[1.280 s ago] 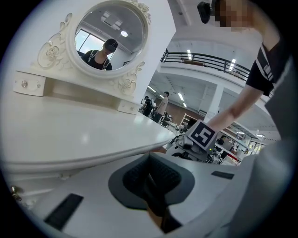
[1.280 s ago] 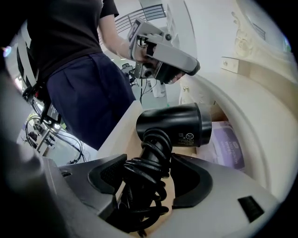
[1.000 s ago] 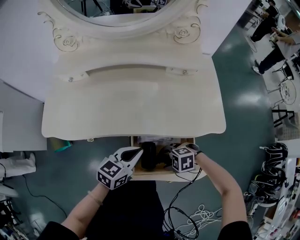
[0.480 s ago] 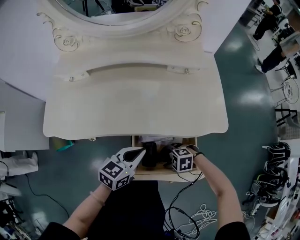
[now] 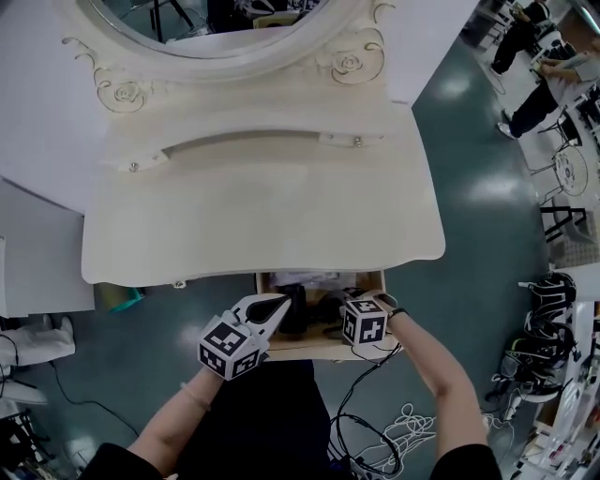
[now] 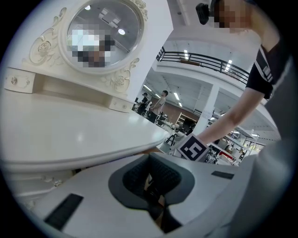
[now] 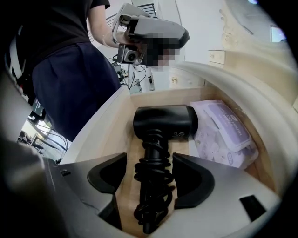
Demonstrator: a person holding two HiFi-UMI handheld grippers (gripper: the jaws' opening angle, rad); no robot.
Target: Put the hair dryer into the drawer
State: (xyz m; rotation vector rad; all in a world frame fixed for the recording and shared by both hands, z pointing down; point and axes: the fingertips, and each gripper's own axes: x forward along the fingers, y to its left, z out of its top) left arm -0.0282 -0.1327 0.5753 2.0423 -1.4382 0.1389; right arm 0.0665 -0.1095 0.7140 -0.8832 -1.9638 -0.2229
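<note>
A cream dressing table (image 5: 262, 216) fills mid-frame; its oval mirror (image 5: 216, 19) sits top centre; cables (image 5: 375, 450) coil lower right; people (image 5: 548, 94) stand upper right.

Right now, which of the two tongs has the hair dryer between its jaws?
The right tongs: its jaws stand apart on either side of the hair dryer, which lies in the drawer. The left tongs is shut and empty.

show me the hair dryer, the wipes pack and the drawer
hair dryer (image 7: 164, 122), right gripper view, on its black barrel
wipes pack (image 7: 226, 132), right gripper view, on its purple-printed top
drawer (image 7: 160, 96), right gripper view, on its wooden end wall
</note>
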